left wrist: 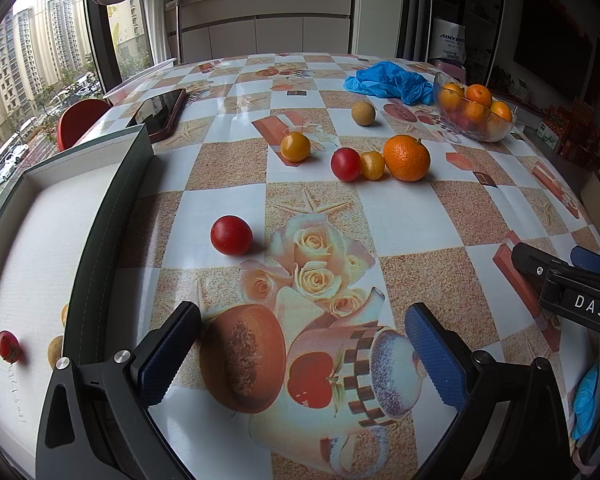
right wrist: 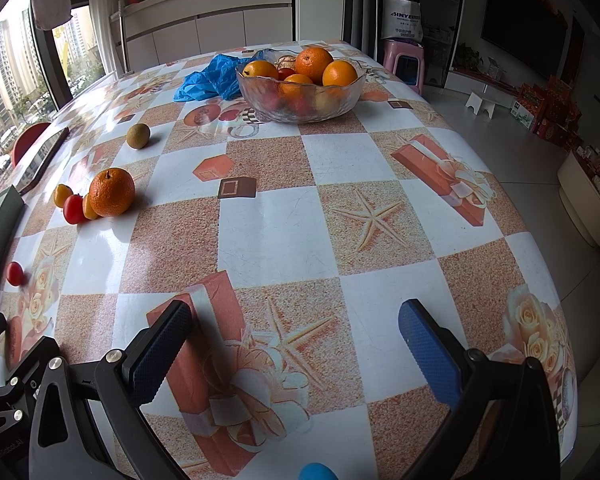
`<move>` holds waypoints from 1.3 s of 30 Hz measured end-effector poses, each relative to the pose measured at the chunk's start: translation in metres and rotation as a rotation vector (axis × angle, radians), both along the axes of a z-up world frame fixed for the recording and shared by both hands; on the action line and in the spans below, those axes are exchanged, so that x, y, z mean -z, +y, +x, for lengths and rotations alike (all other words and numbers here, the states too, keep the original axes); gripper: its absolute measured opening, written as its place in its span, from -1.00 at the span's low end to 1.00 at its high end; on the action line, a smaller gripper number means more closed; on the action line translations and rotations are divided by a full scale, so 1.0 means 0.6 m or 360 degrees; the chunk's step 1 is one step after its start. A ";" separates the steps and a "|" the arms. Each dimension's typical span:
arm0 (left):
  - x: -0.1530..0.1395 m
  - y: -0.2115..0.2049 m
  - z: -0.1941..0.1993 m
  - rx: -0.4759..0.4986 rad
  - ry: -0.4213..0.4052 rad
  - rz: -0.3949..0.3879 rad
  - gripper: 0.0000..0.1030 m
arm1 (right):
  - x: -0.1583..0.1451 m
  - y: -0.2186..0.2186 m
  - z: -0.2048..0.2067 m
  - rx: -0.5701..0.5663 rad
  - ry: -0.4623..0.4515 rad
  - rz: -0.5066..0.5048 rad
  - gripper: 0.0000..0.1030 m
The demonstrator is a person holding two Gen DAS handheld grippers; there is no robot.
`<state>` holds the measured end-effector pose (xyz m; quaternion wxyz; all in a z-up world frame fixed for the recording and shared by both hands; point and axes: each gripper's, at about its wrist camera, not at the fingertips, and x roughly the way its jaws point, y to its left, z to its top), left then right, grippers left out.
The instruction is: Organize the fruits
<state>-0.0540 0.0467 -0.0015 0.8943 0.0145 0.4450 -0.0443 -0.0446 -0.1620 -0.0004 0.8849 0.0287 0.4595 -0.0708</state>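
Observation:
My left gripper (left wrist: 300, 344) is open and empty, low over the patterned tablecloth. Ahead of it lies a red tomato (left wrist: 231, 235). Farther back sit a yellow tomato (left wrist: 295, 146), a second red tomato (left wrist: 345, 164), a small orange tomato (left wrist: 372, 165), an orange (left wrist: 406, 158) and a brown longan (left wrist: 363, 113). A white box (left wrist: 40, 240) at the left holds a red tomato (left wrist: 8, 346) and a brown fruit (left wrist: 55, 352). My right gripper (right wrist: 296, 344) is open and empty. A glass bowl (right wrist: 300, 98) of oranges stands far ahead of it.
A phone (left wrist: 160, 110) lies at the back left beside the box. Crumpled blue gloves (left wrist: 388, 80) rest behind the fruit next to the bowl (left wrist: 474, 120). The table edge drops off to the right, with floor and stools (right wrist: 404, 64) beyond.

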 end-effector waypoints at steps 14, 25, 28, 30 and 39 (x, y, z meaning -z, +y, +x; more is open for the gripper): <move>0.000 0.000 0.000 -0.0001 0.0000 0.0000 0.99 | 0.000 0.000 -0.001 0.0000 0.0000 0.0000 1.00; -0.006 0.015 0.002 0.0080 0.0049 0.0000 0.99 | 0.000 0.001 0.000 0.0000 0.0000 0.0000 1.00; -0.007 0.032 0.002 0.0077 0.0061 -0.0007 0.98 | -0.001 0.001 -0.001 0.0000 0.0000 0.0000 1.00; -0.009 0.046 0.002 0.0054 0.0062 -0.0007 0.98 | 0.000 0.001 0.000 0.0000 0.0000 -0.0001 1.00; -0.064 0.036 0.070 -0.0016 0.0039 0.0022 0.98 | 0.000 0.001 0.000 0.0001 0.0000 0.0000 1.00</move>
